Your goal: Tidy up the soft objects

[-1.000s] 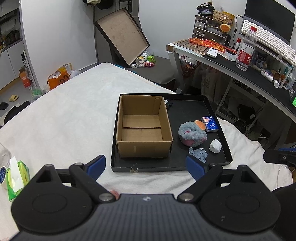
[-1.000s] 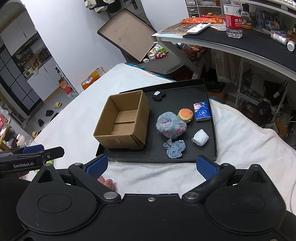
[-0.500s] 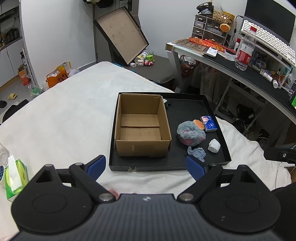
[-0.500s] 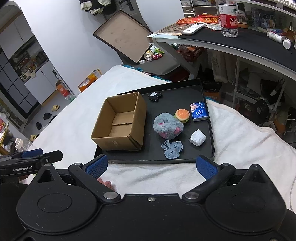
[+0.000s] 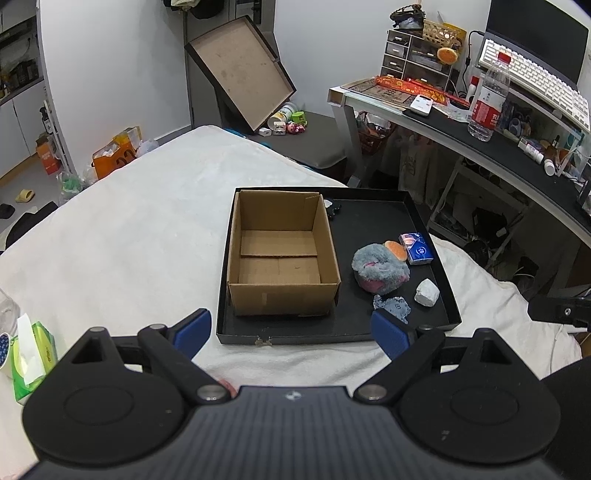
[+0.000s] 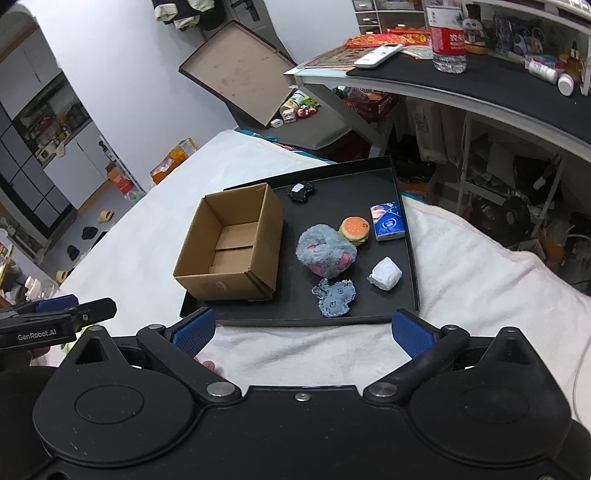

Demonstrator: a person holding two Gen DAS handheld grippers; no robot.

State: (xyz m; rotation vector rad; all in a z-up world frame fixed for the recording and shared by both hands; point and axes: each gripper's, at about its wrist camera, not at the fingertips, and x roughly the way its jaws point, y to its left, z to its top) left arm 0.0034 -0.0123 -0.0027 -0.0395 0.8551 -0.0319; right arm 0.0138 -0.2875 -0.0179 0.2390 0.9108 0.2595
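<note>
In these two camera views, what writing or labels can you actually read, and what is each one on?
"GenRobot.AI": white letters on the side of the left gripper, seen in the right wrist view.
Water bottle: red label with white characters, too blurred to read.
Blue tissue pack: round logo, too small to read.
Blue fabric patch: small marks, unreadable.
Cardboard box: a sticker, unreadable.

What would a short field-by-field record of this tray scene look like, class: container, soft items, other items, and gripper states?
surface: white blanket
tray: shallow black rectangular tray
container: open brown cardboard box, empty, on the tray's left side
soft items: fluffy grey and pink plush; flat blue denim patch; small burger-shaped squishy toy, touching the plush
other items: blue tissue packet; crumpled white lump; small black object
left gripper: open, holding nothing
right gripper: open, holding nothing
</note>
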